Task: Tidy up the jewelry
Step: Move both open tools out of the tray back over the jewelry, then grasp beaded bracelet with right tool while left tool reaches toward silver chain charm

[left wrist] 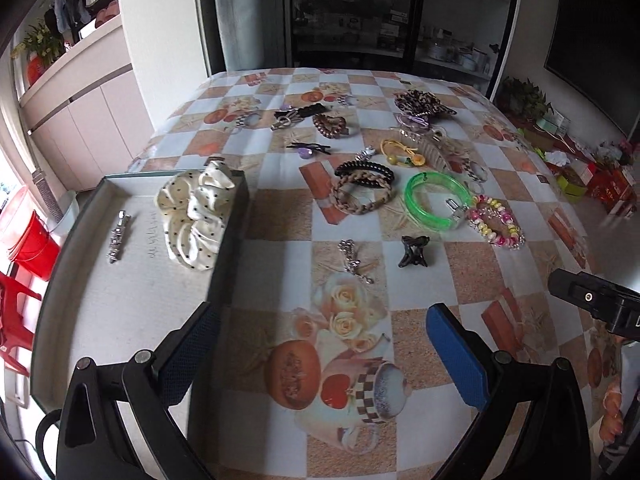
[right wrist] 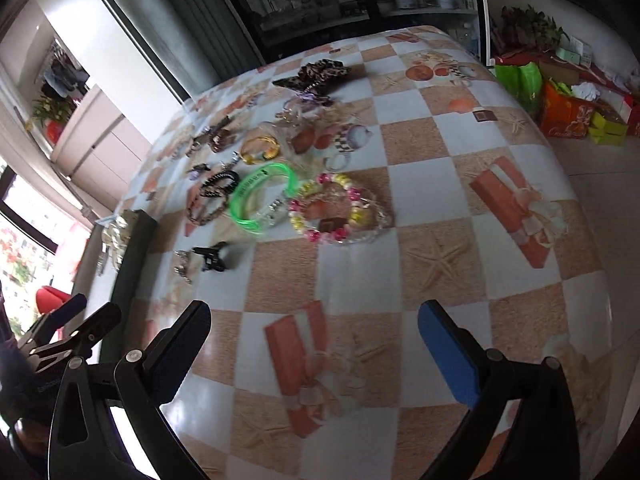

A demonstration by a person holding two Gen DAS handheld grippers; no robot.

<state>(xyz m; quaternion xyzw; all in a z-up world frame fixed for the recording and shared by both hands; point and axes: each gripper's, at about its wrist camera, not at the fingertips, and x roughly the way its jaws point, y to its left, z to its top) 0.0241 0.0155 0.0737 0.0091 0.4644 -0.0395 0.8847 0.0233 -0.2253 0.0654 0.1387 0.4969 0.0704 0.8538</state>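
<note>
Jewelry lies well beyond the wide-open right tool.

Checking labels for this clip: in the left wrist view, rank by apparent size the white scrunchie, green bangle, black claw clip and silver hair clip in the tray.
1. White scrunchie
2. Green bangle
3. Silver hair clip and black claw clip: alike, not ranked.
</note>
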